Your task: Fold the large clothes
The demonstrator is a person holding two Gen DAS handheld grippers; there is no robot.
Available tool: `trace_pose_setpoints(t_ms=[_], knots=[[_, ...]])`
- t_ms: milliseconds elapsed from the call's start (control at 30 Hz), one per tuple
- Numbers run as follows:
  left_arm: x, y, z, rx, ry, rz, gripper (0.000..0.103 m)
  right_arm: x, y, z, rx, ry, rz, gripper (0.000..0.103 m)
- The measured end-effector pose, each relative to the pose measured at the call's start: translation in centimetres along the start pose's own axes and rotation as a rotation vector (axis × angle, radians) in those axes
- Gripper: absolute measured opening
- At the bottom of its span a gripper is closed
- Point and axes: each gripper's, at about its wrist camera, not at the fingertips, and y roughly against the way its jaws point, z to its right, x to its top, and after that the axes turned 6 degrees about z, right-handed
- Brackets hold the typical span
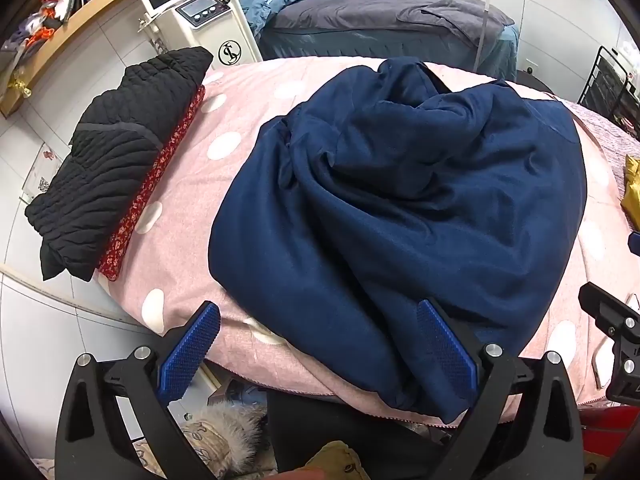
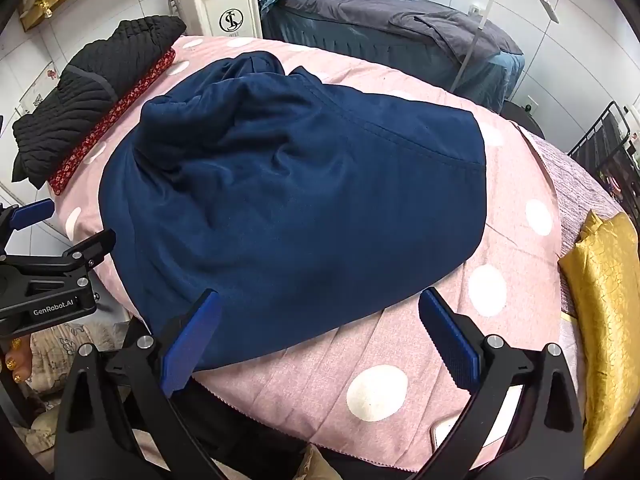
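Observation:
A large navy blue garment [image 1: 400, 200] lies rumpled on a pink polka-dot covered table [image 1: 192, 184]; it also shows in the right wrist view [image 2: 296, 200]. My left gripper [image 1: 320, 344] is open and empty, hovering over the garment's near edge where it hangs over the table's front. My right gripper [image 2: 320, 336] is open and empty, over the garment's near right edge and the pink cover [image 2: 500, 288]. The left gripper's body [image 2: 52, 280] shows at the left of the right wrist view.
A folded black quilted garment [image 1: 112, 160] on a red floral cloth [image 1: 152, 184] sits at the table's left. A gold cloth [image 2: 604, 312] lies at the right. A white machine [image 1: 200, 12], a dark bed [image 1: 380, 28] and a black rack [image 1: 608, 84] stand behind.

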Motion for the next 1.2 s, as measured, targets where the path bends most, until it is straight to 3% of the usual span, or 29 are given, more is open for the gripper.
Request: trace_pose_setpoints(t_ms=[1200], knots=[[-0.34,-0.74,-0.54,-0.001,-0.018,-0.008,0.097,-0.15,0.08,0.46,0.000,-0.020,-0.005,0.097]])
